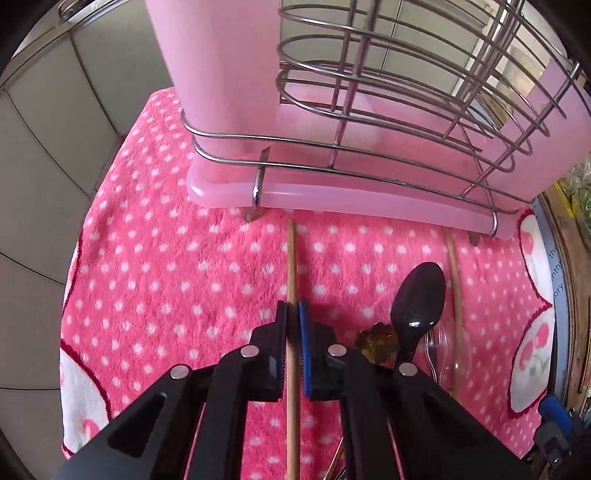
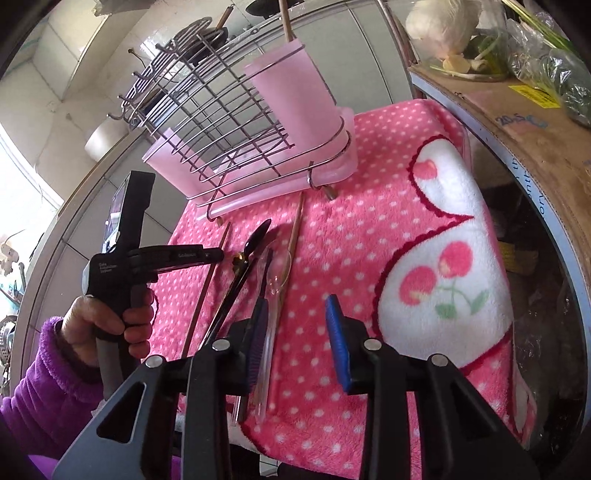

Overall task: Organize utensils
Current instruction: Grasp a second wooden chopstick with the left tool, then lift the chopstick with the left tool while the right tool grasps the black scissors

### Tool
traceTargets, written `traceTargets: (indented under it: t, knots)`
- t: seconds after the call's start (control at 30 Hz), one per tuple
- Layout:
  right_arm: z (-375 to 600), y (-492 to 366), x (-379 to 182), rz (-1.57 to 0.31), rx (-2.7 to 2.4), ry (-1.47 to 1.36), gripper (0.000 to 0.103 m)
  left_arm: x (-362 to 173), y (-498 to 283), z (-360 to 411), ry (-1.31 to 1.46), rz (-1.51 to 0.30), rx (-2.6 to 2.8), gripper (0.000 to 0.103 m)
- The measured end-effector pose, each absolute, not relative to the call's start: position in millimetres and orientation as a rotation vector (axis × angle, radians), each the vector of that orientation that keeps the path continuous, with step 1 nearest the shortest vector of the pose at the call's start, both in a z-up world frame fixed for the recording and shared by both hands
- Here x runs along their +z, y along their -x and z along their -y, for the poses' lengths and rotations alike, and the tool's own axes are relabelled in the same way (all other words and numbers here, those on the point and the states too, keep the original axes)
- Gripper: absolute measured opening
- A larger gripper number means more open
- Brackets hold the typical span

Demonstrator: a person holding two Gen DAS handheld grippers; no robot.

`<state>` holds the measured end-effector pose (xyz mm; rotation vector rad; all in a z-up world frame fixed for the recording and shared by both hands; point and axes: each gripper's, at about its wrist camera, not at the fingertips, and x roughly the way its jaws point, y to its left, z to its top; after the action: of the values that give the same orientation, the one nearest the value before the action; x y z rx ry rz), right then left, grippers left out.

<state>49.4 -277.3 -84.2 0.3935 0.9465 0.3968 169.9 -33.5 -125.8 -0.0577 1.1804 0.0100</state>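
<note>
My left gripper [image 1: 292,308] is shut on a wooden chopstick [image 1: 291,266] that lies on the pink dotted towel [image 1: 166,280], its tip pointing at the pink utensil rack [image 1: 332,192]. In the right wrist view the left gripper [image 2: 218,254] shows at the left, pinching that chopstick [image 2: 201,306]. A second chopstick [image 1: 455,280], a black spoon [image 1: 417,299], a clear plastic spoon [image 1: 439,350] and a gold flower-ended piece [image 1: 376,338] lie to its right. My right gripper [image 2: 295,314] is open and empty, just above the clear spoon [image 2: 275,284].
The rack holds a pink cup [image 2: 295,96] with a chopstick [image 2: 284,18] standing in it, beside a wire basket [image 2: 207,110]. A cardboard box [image 2: 517,122] with bagged vegetables stands at the right. A tiled wall [image 1: 37,147] runs along the left.
</note>
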Motion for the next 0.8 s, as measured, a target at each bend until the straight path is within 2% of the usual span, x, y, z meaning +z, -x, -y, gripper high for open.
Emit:
traceTargets:
  t: [0.13,0.47,0.8]
  knots:
    - [268,-55,-87,-0.978,0.428,-0.369,0.022,-119,-155,15,0.109,-1.161,0.022,0.006]
    - [230,-69,-95,-1.013,0.525,-0.468,0.022,-77,-118,-13,0.113,-1.078,-0.055,0.006]
    - [196,-147,-112,-1.144,0.419,-0.530,0.023,-56,-104,-42,0.178,-1.014,-0.172,0.006]
